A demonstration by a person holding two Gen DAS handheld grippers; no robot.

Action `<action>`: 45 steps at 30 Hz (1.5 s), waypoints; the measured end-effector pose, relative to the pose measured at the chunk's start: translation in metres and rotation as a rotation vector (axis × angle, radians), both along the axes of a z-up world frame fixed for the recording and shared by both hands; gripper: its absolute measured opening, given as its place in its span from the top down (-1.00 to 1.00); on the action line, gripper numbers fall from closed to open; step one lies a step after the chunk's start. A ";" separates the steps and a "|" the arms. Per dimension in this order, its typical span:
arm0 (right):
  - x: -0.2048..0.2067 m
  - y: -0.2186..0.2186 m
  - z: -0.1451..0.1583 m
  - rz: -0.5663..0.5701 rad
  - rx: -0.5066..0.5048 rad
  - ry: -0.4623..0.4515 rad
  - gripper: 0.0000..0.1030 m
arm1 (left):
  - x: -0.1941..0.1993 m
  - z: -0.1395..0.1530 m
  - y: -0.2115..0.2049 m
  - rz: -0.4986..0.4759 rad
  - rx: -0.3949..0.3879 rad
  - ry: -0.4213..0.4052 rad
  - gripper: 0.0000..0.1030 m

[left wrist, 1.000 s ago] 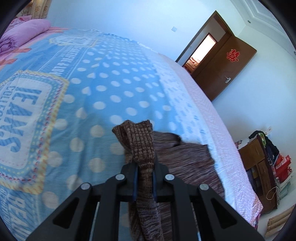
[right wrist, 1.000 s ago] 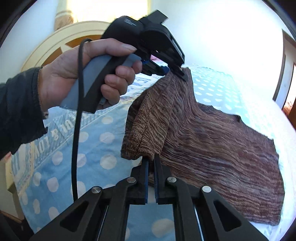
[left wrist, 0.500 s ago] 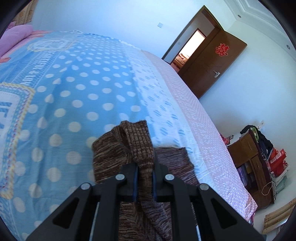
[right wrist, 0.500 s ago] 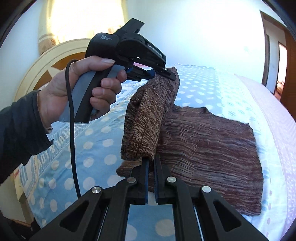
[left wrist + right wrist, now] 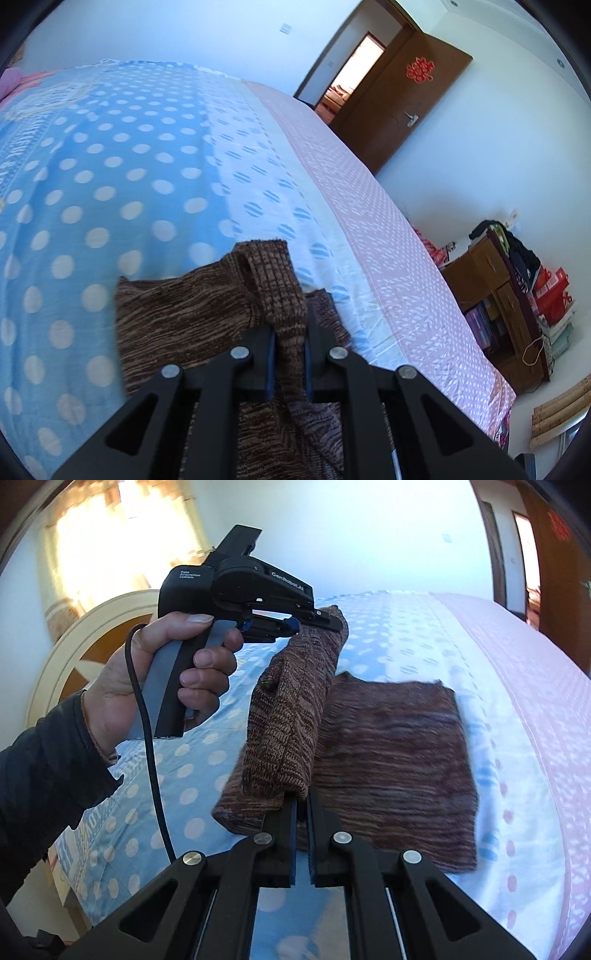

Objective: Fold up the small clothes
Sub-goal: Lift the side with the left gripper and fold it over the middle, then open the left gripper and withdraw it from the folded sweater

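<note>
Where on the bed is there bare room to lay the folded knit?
Free: the blue polka-dot sheet left of the brown knitted garment, and the pink dotted strip along the bed's edge on its right. Crowded: the raised fold between the left gripper and right gripper.

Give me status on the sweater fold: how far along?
Mid-fold. Done: the brown knit sweater lies partly flat on the bedspread. In hand: left gripper and right gripper each pinch its lifted edge. Left: lay that flap over, release, finish remaining folds.
</note>
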State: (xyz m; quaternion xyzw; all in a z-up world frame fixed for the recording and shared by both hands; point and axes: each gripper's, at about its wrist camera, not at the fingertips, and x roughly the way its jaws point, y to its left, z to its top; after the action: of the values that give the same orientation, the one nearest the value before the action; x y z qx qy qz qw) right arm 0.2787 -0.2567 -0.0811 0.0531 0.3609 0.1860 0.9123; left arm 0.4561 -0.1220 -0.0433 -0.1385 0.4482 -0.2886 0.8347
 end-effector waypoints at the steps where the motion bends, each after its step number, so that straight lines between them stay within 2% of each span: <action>1: 0.000 -0.006 -0.002 -0.011 0.011 0.012 0.93 | 0.000 -0.001 -0.005 -0.006 0.006 0.001 0.77; 13: 0.003 -0.069 -0.033 -0.133 0.113 0.134 0.93 | 0.001 -0.028 -0.074 -0.088 0.095 0.024 0.77; 16: 0.008 -0.082 -0.046 -0.156 0.149 0.178 0.93 | 0.000 -0.037 -0.091 -0.101 0.146 0.014 0.76; 18: 0.012 -0.090 -0.056 -0.171 0.170 0.205 0.93 | 0.003 -0.045 -0.100 -0.100 0.184 0.014 0.69; 20: 0.014 -0.096 -0.061 -0.175 0.207 0.228 0.93 | 0.001 -0.048 -0.103 -0.092 0.191 0.020 0.65; 22: 0.014 -0.100 -0.059 -0.185 0.215 0.223 0.93 | -0.008 -0.042 -0.099 -0.073 0.196 -0.012 0.49; 23: 0.014 -0.102 -0.059 -0.190 0.222 0.222 0.93 | -0.017 -0.035 -0.093 -0.067 0.189 -0.039 0.25; 24: 0.013 -0.105 -0.059 -0.198 0.238 0.225 0.93 | -0.023 -0.030 -0.087 -0.062 0.178 -0.061 0.14; 26: 0.013 -0.110 -0.059 -0.207 0.249 0.229 0.93 | -0.039 -0.022 -0.074 -0.050 0.182 -0.113 -0.27; 27: 0.011 -0.114 -0.058 -0.218 0.259 0.228 0.92 | -0.051 -0.017 -0.064 -0.044 0.192 -0.148 -0.37; 28: 0.010 -0.117 -0.058 -0.228 0.266 0.229 0.92 | -0.057 -0.016 -0.058 -0.041 0.202 -0.171 -0.37; 30: 0.006 -0.123 -0.056 -0.262 0.244 0.218 0.89 | -0.077 -0.018 -0.041 -0.034 0.272 -0.217 -0.37; 34: -0.006 -0.123 -0.038 -0.364 0.117 0.118 0.88 | -0.115 -0.037 -0.013 -0.027 0.354 -0.267 -0.37; 37: -0.005 -0.111 -0.020 -0.332 0.112 0.030 0.88 | -0.132 -0.056 -0.007 -0.020 0.404 -0.289 -0.45; 40: 0.013 -0.084 -0.011 -0.232 0.073 -0.015 0.88 | -0.136 -0.072 -0.008 -0.029 0.414 -0.273 -0.49; 43: 0.040 -0.064 -0.016 -0.141 0.062 0.012 0.88 | -0.129 -0.076 -0.009 -0.031 0.407 -0.249 -0.58; 45: 0.063 -0.060 -0.030 -0.172 0.008 0.093 0.88 | -0.128 -0.077 -0.004 -0.019 0.399 -0.227 -0.81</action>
State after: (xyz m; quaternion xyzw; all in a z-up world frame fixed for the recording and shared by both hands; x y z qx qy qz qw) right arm 0.3415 -0.3170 -0.1106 0.0962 0.3962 0.1055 0.9070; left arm 0.3280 -0.1261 -0.1206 0.0670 0.4009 -0.2156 0.8879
